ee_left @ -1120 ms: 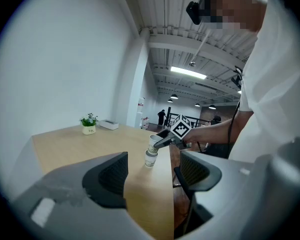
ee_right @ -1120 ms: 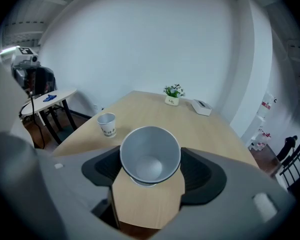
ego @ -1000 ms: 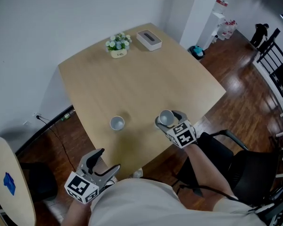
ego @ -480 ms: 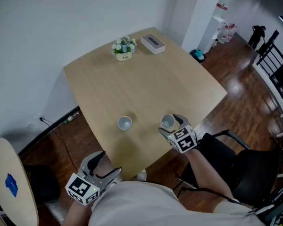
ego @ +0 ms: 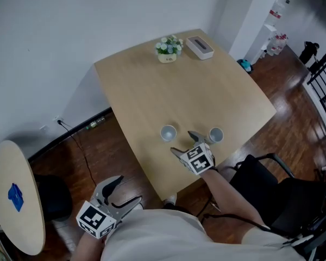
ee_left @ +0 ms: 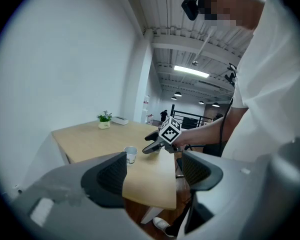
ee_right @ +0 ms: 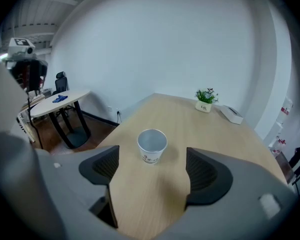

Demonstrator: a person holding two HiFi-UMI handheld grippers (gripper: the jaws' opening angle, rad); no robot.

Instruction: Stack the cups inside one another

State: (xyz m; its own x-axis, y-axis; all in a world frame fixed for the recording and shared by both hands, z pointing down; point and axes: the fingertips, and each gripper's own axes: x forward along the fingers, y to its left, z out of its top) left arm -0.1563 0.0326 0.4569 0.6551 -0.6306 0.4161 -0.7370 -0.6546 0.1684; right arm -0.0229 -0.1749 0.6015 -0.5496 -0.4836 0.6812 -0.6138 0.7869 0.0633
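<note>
Two paper cups stand upright and well apart on the wooden counter, both close to its near edge. The left cup is open-mouthed and empty, and so is the right cup, which stands by the counter's near right edge. The right claw hovers low over the counter between them, pointing at the left cup. Its own view shows the jaws spread wide with nothing in them. The left cup stands ahead of the tips, centred in the gap and not touched. The right cup is just to that claw's right, apart from it.

The left claw hangs off the counter at the near left, beside the person's torso and above the dark wood floor. Its jaws are also wide and hold nothing.

At the far edge of the counter stand a small potted plant and, just right of it, a flat white box. A round side table stands on the floor at the far left, and a black chair stands at the near right.
</note>
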